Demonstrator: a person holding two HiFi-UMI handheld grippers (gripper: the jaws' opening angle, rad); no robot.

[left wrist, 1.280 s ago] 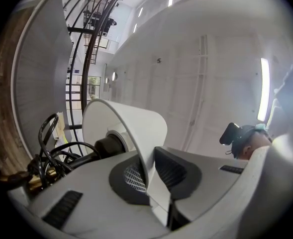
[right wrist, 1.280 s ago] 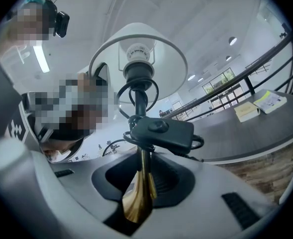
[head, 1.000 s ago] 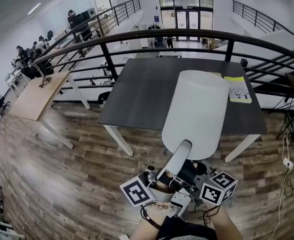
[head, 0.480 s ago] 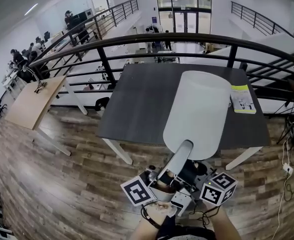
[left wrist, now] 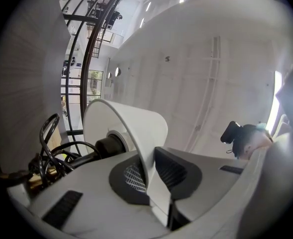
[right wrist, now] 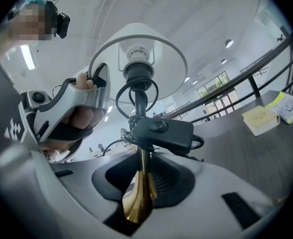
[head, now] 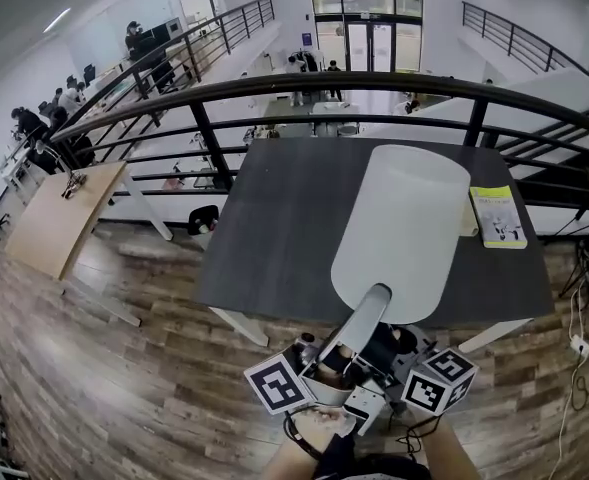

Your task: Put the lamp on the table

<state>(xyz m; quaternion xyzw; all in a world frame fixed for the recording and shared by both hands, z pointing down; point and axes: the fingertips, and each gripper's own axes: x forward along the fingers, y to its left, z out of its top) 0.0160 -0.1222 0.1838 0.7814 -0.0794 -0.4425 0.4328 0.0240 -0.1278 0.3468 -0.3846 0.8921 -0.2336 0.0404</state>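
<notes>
Task in its carrying stage, placement not yet done. The left tool (left wrist: pixel 153 183), narrow, pinches the shade rim. The lamp (head: pixel 399 228) hangs tilted in the air, shade over the near edge of the desk (head: pixel 274 218). The right tool (right wrist: pixel 139 193) clamps the stem. Lamp: white shade, brass stem, black cord bundled with its switch.

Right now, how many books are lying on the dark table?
2: a thick pale book and a yellow-green booklet beside it, at the dark table's right end in the head view. The lampshade may hide more.
</notes>
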